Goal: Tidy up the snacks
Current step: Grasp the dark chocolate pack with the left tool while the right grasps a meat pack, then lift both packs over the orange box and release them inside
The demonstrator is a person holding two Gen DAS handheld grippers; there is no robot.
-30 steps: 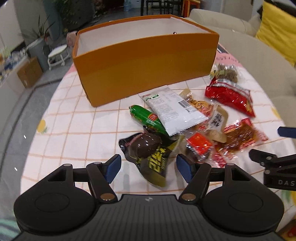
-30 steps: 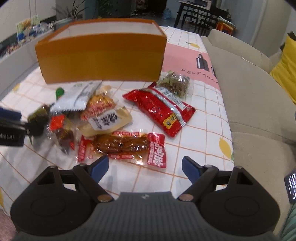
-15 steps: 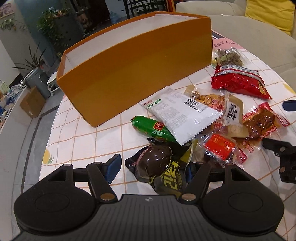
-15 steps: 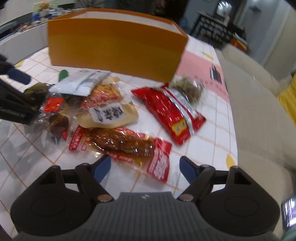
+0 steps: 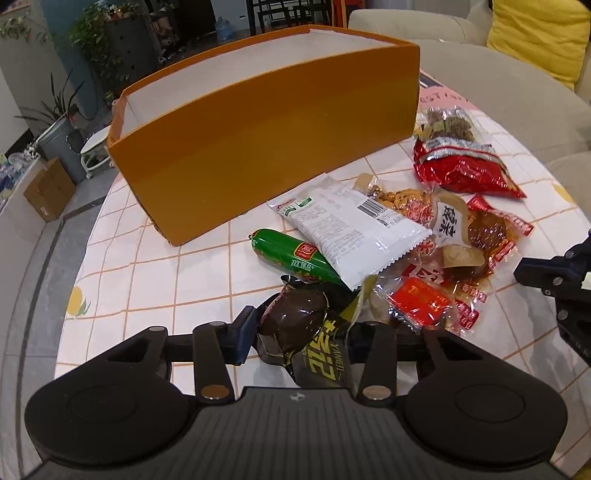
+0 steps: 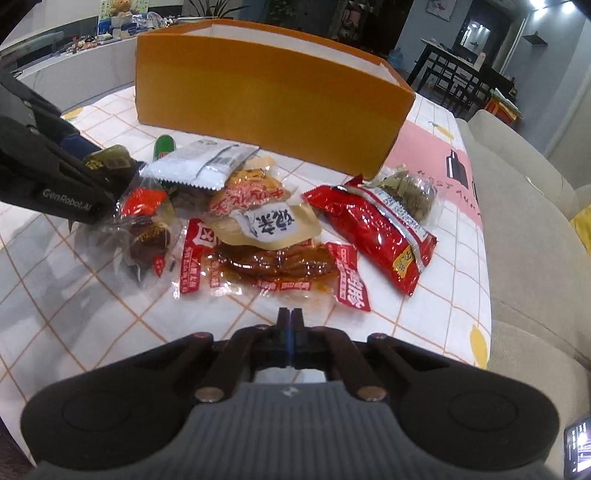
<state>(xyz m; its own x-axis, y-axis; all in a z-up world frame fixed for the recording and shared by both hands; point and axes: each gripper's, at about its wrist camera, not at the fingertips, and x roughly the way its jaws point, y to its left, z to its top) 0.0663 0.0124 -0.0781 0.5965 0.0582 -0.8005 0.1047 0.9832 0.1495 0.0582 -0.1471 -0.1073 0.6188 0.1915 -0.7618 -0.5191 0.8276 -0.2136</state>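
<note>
An open orange box [image 5: 266,147] stands at the back of the checked tablecloth [image 5: 155,280], with a heap of snack packets in front of it. My left gripper [image 5: 299,332] has a dark packet with yellow print [image 5: 295,317] between its jaws. The jaws are closing and the blue pads [image 5: 243,332] press its sides. My right gripper [image 6: 290,314] is shut, its tips at the near edge of a red braised-meat packet [image 6: 273,266]. I cannot tell whether they pinch the film. A green sausage [image 5: 291,254], a white packet [image 5: 351,229] and a red bag [image 6: 373,232] lie nearby.
A beige sofa [image 5: 498,92] with a yellow cushion [image 5: 535,33] runs along the table's right side. A clear bag of brown bits [image 6: 410,192] lies by the box's right corner. The table's left edge drops to the floor, where a cardboard carton [image 5: 48,188] stands.
The left jaws have come in from wide open onto the dark packet. The right jaws have gone from wide open to shut. Both views have tilted as the wrists rolled.
</note>
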